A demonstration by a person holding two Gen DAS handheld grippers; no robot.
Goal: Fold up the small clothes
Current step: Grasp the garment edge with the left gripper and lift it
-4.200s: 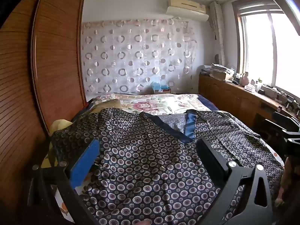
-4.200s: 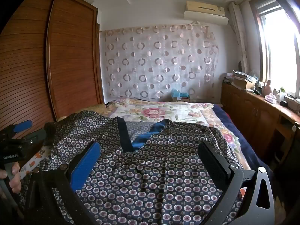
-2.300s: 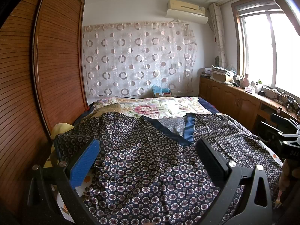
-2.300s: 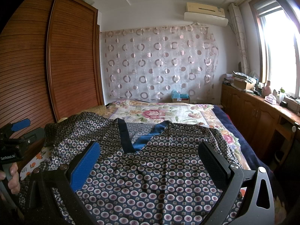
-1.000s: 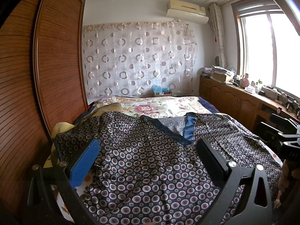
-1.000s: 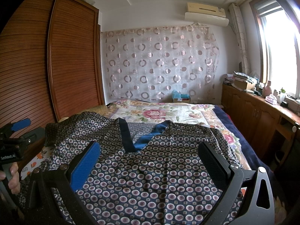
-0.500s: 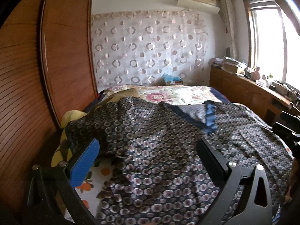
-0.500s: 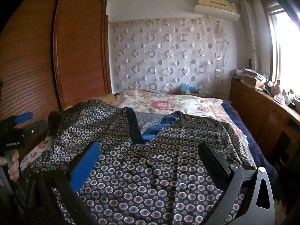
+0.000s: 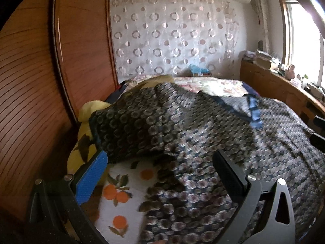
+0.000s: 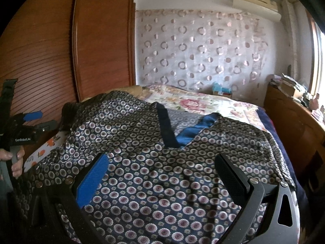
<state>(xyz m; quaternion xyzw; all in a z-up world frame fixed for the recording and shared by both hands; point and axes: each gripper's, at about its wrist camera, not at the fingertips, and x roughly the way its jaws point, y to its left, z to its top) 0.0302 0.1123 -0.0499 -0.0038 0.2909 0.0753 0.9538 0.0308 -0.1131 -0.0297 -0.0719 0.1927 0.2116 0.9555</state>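
Patterned garment (image 10: 162,162) spread flat on the bed (image 10: 203,101); left gripper (image 9: 158,174) and right gripper (image 10: 162,174) above its near edge, jaws wide.

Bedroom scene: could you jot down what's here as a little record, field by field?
garment: dark circle-patterned top with blue neckline, spread on the bed
bed cover: white sheet with oranges, showing at the near left corner
left gripper: fingers apart, holding nothing
right gripper: fingers apart, above the garment
backdrop: circle-print curtain, wooden wardrobe
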